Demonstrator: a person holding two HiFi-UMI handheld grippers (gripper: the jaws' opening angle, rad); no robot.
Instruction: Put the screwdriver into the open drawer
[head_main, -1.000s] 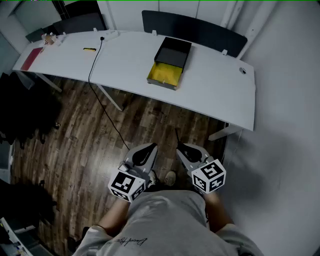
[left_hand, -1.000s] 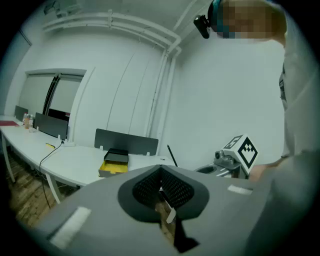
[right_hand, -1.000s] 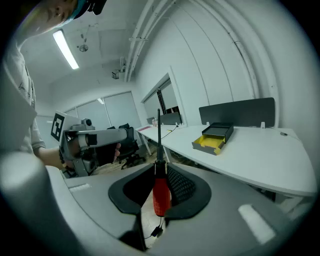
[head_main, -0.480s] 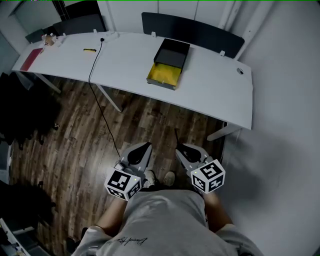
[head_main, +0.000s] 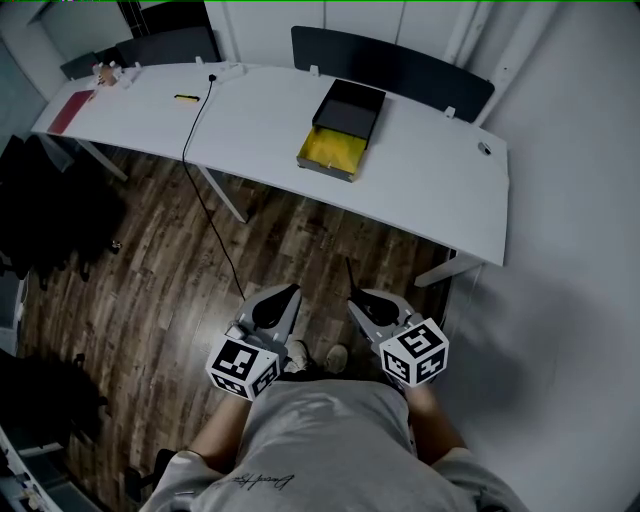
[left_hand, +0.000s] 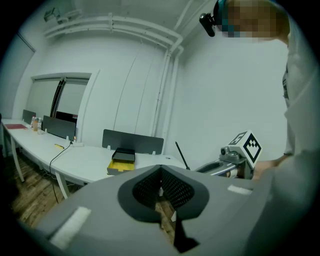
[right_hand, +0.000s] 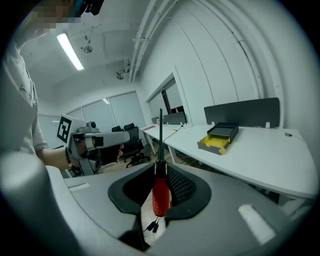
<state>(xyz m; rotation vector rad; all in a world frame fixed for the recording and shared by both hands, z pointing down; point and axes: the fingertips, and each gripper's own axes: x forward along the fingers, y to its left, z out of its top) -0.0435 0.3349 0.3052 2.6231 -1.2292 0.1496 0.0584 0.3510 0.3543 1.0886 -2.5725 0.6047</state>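
My right gripper (head_main: 360, 299) is shut on the screwdriver's red handle (right_hand: 160, 193), and the thin black shaft (right_hand: 160, 131) sticks up past the jaws. In the head view the shaft (head_main: 350, 273) points toward the table. The open drawer (head_main: 334, 152), yellow inside, juts from a black box (head_main: 349, 104) on the white table (head_main: 430, 180), far ahead of both grippers. It also shows in the right gripper view as the drawer (right_hand: 216, 142). My left gripper (head_main: 283, 296) is shut with nothing in it; its jaws meet at the tip (left_hand: 161, 168). Both grippers hover close to the person's body above the wooden floor.
A black cable (head_main: 207, 205) runs from the table down across the wooden floor (head_main: 160, 290). A small yellow item (head_main: 185, 98) and a red folder (head_main: 70, 112) lie at the table's left end. A dark partition (head_main: 400, 62) stands behind the table. A white wall (head_main: 570, 300) is close on the right.
The left gripper has drifted slightly toward the lower left of the head view. The right gripper and the screwdriver stay as they were.
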